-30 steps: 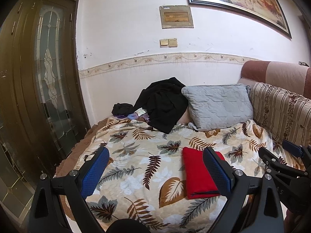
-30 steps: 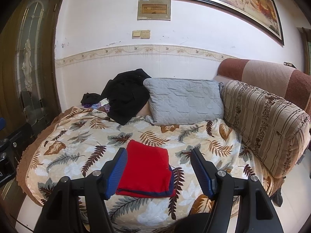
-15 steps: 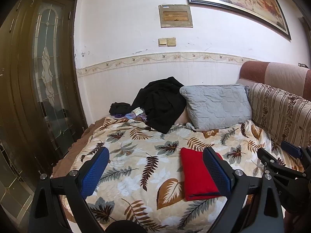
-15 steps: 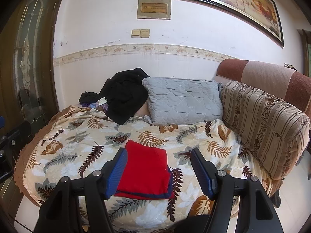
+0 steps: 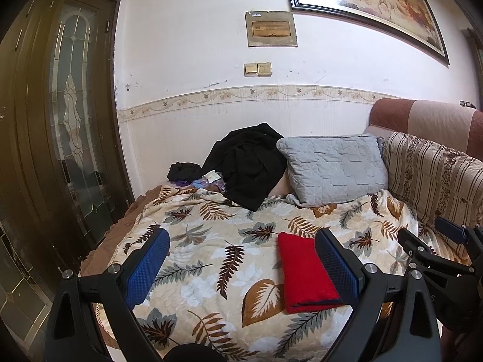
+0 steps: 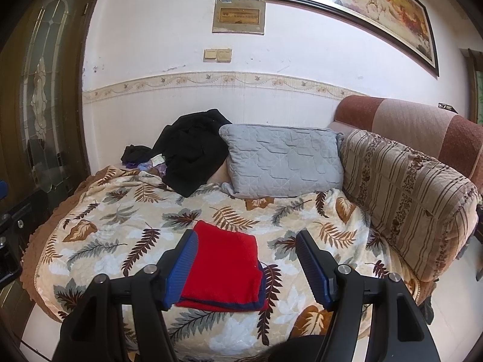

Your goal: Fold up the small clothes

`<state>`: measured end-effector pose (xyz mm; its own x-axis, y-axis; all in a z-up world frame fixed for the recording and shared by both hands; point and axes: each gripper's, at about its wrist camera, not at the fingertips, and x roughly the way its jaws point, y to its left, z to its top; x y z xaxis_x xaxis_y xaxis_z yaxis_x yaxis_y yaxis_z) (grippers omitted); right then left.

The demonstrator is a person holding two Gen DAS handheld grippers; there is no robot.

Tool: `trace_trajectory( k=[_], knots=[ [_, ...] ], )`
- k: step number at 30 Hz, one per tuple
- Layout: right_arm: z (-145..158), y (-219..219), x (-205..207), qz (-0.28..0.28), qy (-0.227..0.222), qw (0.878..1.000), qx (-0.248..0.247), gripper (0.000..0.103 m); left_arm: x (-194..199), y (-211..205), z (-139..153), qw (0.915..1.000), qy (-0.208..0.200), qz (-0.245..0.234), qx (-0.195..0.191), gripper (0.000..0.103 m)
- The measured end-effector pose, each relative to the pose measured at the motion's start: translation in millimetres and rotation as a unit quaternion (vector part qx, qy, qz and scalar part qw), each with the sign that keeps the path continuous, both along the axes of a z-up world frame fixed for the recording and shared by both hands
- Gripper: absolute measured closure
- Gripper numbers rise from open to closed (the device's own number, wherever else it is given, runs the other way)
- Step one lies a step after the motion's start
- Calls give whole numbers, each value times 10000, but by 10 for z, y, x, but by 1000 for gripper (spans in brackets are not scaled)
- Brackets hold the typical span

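The red garment [image 6: 222,268] lies flat on the leaf-print blanket [image 6: 120,232] near the front edge of the bed, folded into a neat rectangle with a dark blue layer showing along its near and right edges, so the fold looks finished. That would explain why both claws hang back above it with nothing between their pads: the right claw [image 6: 246,267] stands open, and so does the left claw [image 5: 241,267]. Only the left view shows the right claw from the side; only the right view shows the garment's right edge.
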<state>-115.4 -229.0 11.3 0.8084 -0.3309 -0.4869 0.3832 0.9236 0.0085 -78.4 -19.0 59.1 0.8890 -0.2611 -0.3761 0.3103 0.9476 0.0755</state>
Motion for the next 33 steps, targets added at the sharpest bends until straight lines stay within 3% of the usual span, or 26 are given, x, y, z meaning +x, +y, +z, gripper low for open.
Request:
trace_trajectory(
  k=[33],
  knots=[
    [-151,39,276,199,283,9994,35,32,312,149,-178,9991,268,302,87,6]
  ],
)
